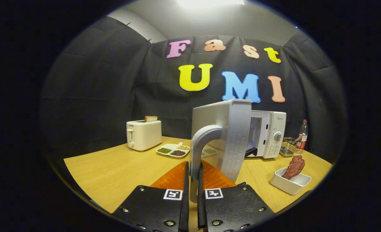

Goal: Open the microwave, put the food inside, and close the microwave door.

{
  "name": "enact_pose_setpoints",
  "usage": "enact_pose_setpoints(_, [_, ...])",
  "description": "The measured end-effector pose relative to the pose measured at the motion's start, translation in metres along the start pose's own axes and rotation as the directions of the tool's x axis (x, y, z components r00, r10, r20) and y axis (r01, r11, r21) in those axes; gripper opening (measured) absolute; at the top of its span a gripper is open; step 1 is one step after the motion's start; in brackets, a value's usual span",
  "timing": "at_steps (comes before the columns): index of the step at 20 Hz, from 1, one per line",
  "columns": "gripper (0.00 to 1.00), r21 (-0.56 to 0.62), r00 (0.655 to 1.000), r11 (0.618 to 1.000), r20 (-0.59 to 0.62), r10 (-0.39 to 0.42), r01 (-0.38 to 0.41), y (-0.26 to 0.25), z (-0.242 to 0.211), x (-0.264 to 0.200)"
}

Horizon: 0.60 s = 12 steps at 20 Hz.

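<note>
Your hand-held gripper (193, 180) clamps the door handle (200, 151) of the open microwave (267, 133), while the food (293, 167) waits in its dish (289, 184) on the table (113, 170), to the fingers' right.

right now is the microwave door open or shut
Open: the microwave door is swung out from the microwave, claw shut on its handle.

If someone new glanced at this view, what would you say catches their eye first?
First, the microwave door, swung wide open toward the camera, with its curved handle clamped between the fingers of the gripper. Behind it stands the microwave with its cavity open. Next, off to the right of the fingers, the white dish holding a dark piece of food on the wooden table.
</note>
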<state>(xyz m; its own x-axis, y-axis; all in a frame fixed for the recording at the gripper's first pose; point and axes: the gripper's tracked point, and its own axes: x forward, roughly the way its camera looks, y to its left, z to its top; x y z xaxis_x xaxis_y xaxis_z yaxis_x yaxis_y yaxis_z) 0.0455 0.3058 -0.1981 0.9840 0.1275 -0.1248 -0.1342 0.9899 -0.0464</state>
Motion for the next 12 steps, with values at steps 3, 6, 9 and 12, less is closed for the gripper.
enact_pose_setpoints(3, [0.11, 0.010, 0.999, 0.999, 0.012, -0.033, 0.033, 0.019, 0.001, 0.002])
enact_pose_setpoints(6, [0.11, 0.041, 0.999, 0.998, 0.005, -0.052, 0.052, 0.028, 0.000, 0.002])
enact_pose_setpoints(9, [0.11, 0.058, 1.000, 0.998, -0.004, -0.003, 0.004, 0.044, -0.001, -0.013])
enact_pose_setpoints(12, [0.11, 0.059, 0.990, 0.988, 0.003, 0.141, -0.141, 0.065, 0.005, -0.035])
